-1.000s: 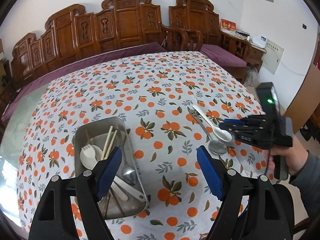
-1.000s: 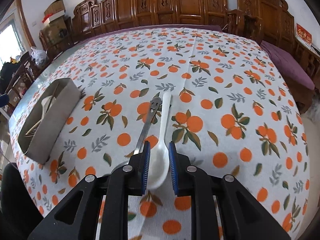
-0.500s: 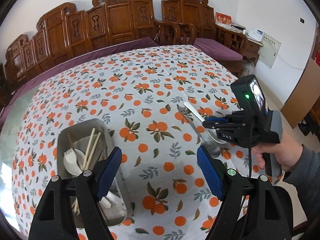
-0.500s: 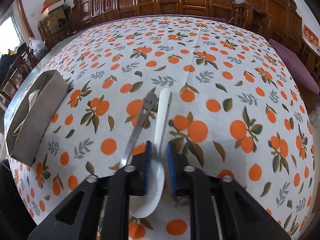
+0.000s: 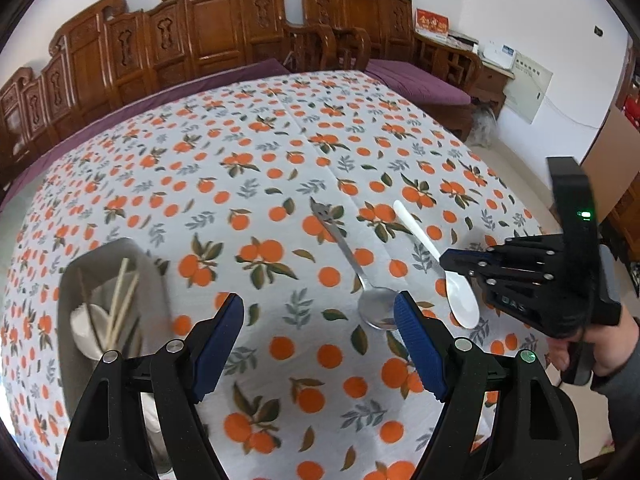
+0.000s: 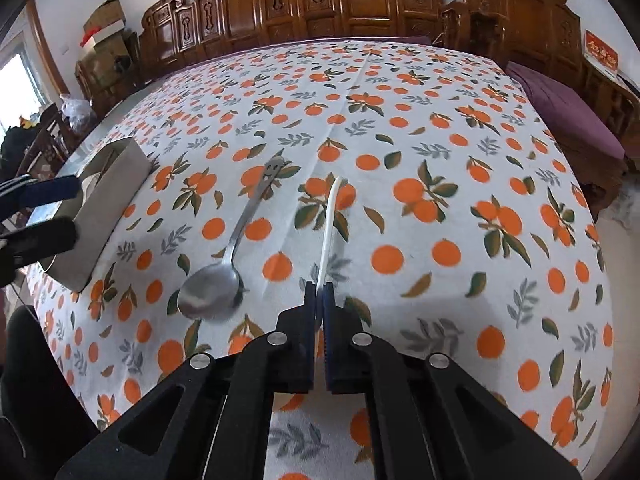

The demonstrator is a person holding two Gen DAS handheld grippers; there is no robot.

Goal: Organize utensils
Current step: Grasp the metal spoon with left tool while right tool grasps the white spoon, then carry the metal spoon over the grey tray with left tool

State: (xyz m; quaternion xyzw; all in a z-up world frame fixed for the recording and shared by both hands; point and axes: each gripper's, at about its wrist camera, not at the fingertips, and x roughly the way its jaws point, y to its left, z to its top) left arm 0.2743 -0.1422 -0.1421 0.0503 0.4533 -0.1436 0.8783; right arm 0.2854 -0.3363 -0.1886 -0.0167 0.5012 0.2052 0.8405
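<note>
My right gripper (image 6: 319,294) is shut on the white plastic spoon (image 6: 329,222) and holds it lifted above the cloth, handle pointing away. In the left wrist view this gripper (image 5: 448,260) grips the white spoon (image 5: 460,300) near its bowl. A metal spoon (image 6: 224,280) with a smiley handle lies on the cloth to its left; it also shows in the left wrist view (image 5: 356,272). My left gripper (image 5: 320,332) is open and empty above the table, just left of the metal spoon's bowl. A metal tray (image 5: 72,272) at the left holds chopsticks, a white fork and other utensils.
The table has an orange-print cloth (image 5: 280,160). The tray stands at the left edge in the right wrist view (image 6: 108,208). Carved wooden benches (image 5: 224,36) with purple cushions line the far side. The table's right edge drops off near the hand holding the right gripper.
My right gripper has closed on the white spoon and lifted it off the cloth. My left gripper has moved right, away from the tray and toward the metal spoon, staying open.
</note>
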